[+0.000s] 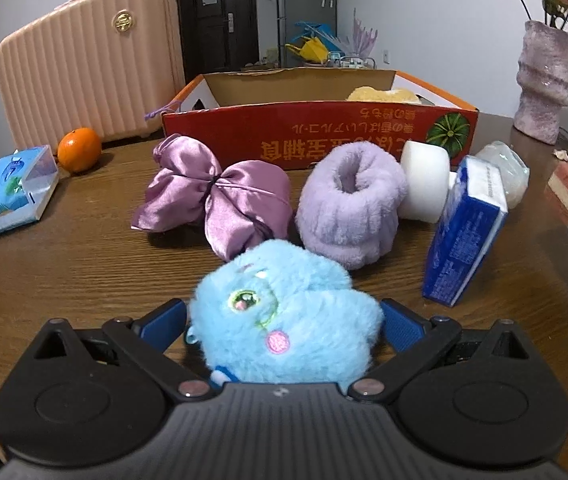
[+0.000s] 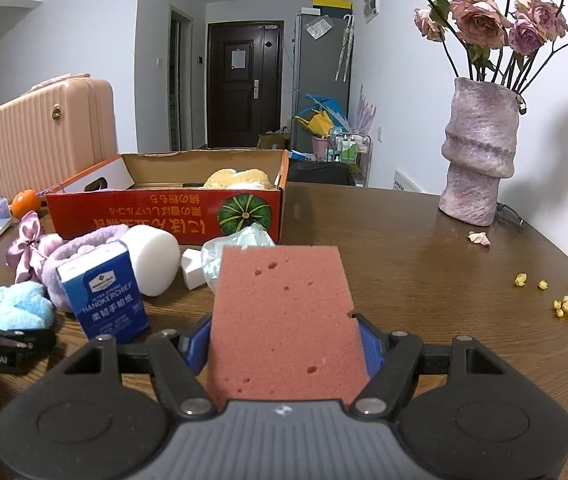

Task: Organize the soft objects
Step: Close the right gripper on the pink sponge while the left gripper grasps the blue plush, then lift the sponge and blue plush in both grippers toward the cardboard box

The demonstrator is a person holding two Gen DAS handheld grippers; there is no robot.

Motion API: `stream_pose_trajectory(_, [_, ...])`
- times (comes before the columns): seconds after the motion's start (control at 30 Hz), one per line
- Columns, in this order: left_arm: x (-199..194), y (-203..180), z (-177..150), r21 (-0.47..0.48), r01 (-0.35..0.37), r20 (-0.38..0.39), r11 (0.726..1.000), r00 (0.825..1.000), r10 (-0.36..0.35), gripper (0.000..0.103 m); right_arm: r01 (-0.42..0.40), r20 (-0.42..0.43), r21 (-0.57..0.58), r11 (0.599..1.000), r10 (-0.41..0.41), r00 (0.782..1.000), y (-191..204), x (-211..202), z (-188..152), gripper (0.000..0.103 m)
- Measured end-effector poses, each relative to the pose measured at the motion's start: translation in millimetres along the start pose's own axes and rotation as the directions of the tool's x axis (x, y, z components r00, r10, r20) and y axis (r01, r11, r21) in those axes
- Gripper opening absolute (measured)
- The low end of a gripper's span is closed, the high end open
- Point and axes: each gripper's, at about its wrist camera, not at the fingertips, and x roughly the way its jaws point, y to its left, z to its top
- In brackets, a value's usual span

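My left gripper (image 1: pixel 284 320) is shut on a fluffy blue plush toy (image 1: pixel 284 312), held low over the wooden table (image 1: pixel 76 264). My right gripper (image 2: pixel 284 336) is shut on a pink sponge (image 2: pixel 284 320). The plush also shows in the right wrist view (image 2: pixel 14 306). Ahead lie a purple satin bow (image 1: pixel 212 200), a lilac fuzzy wristband (image 1: pixel 348 200), a white foam piece (image 1: pixel 424 180) and a crumpled clear bag (image 1: pixel 508 172). The red cardboard box (image 1: pixel 316 132) behind them holds a yellow sponge (image 1: pixel 384 94).
A blue handkerchief pack (image 1: pixel 464 236) stands at the right. A tissue pack (image 1: pixel 8 188), an orange (image 1: pixel 79 149) and a pink suitcase (image 1: pixel 88 68) are at the left. A vase with dried roses (image 2: pixel 480 152) and yellow crumbs (image 2: pixel 564 304) are at the right.
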Motion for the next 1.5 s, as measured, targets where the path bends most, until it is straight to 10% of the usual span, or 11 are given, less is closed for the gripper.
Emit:
stream_pose_trajectory(0.63, [-1.8, 1.1, 1.0, -0.002, 0.026, 0.014, 1.0, 1.0, -0.026, 0.081, 0.014, 0.005, 0.014, 1.0, -0.014, 1.0, 2.6, -5.4, -4.4, 0.07])
stream_pose_trajectory(1.5, [-67.2, -4.9, 4.1, 0.03, 0.064, 0.278, 0.998, 0.958, -0.07, 0.081, -0.022, 0.094, 0.036, 0.999, 0.018, 0.995, 7.7, -28.4, -4.2, 0.07])
